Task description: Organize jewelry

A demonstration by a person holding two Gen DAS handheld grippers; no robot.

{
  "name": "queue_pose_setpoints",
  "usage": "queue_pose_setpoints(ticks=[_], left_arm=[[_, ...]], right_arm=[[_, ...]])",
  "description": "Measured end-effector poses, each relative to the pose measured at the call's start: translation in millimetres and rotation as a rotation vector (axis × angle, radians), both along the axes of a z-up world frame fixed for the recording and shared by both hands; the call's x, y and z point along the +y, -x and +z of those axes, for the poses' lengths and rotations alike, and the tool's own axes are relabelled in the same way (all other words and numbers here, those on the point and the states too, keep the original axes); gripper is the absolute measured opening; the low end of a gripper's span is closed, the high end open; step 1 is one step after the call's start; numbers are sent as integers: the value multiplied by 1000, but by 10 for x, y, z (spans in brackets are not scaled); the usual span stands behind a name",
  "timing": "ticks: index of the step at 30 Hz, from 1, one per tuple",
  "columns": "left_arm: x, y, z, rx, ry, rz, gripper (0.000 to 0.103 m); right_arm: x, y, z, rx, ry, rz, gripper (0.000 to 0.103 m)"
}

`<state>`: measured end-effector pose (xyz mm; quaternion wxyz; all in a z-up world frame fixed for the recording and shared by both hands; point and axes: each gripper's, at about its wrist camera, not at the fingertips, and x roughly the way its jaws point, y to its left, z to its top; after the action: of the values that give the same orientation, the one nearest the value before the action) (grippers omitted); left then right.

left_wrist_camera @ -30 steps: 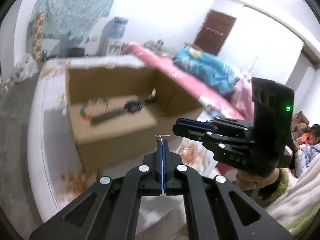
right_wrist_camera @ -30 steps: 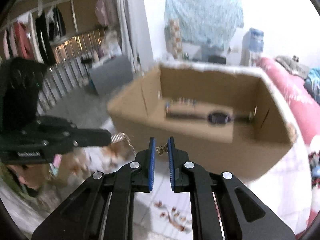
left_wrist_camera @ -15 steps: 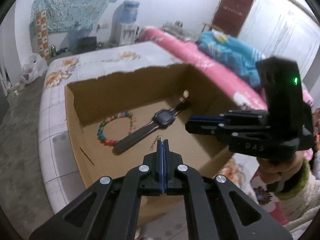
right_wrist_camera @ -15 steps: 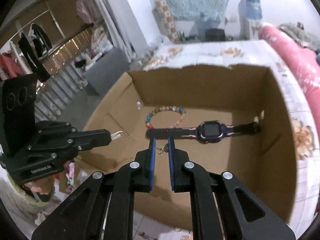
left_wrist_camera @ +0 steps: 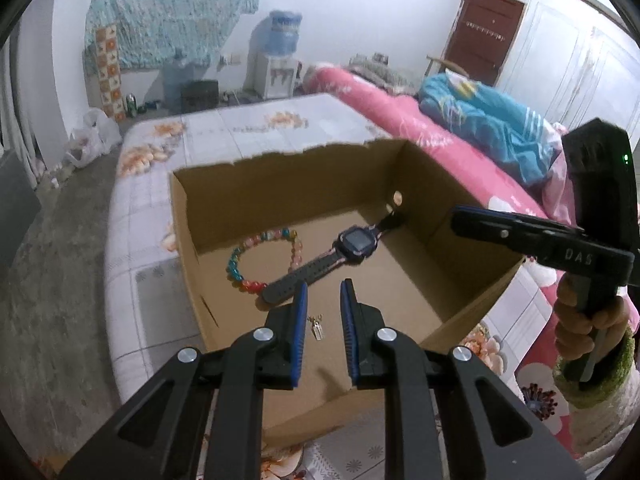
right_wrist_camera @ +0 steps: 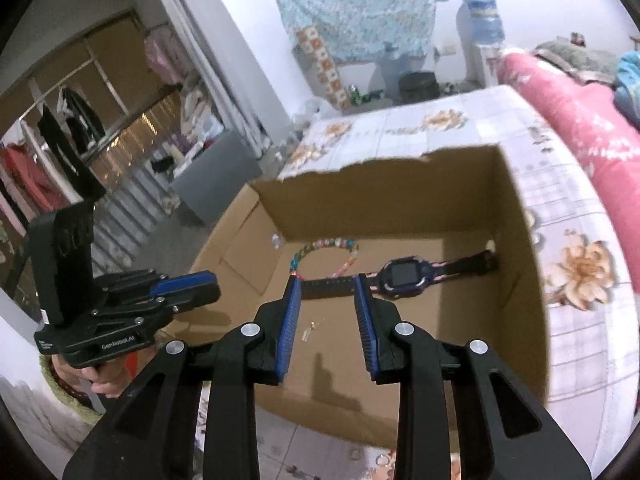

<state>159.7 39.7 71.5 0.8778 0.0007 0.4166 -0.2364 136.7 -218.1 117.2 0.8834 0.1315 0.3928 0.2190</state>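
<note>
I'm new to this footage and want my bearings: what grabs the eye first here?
An open cardboard box on a flowered bed holds a beaded bracelet beside a dark wristwatch. Nearer, the left gripper and right gripper hover over it with jaws opening, and a small metal chain piece lies loose on the box floor.
</note>
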Motion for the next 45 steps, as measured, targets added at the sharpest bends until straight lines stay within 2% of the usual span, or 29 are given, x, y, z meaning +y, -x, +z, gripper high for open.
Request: queue_pose_setpoints(ticks=[9, 18, 23, 29, 34, 39, 45], left_arm=[[264, 379, 256, -105, 89, 21, 16], [450, 842, 283, -167, 150, 7, 17], [444, 1114, 138, -147, 190, -45, 19], [167, 1311, -182, -39, 245, -165, 21], [-244, 1285, -461, 17, 197, -229, 21], [-662, 1202, -724, -3, 44, -275, 21], [-1061, 1065, -936, -53, -109, -330, 21]], right_arm=[[-149, 395, 177, -76, -14, -38, 30], [-136, 828, 156, -131, 34, -49, 33], [-192, 1026, -36, -84, 29, -74, 33], [-221, 1155, -417, 20, 15, -112, 34], [-162, 1243, -712, 112, 7, -119, 29], [-64, 1278, -878, 147, 49, -115, 23], [-82, 1248, -952, 160, 46, -121, 20]])
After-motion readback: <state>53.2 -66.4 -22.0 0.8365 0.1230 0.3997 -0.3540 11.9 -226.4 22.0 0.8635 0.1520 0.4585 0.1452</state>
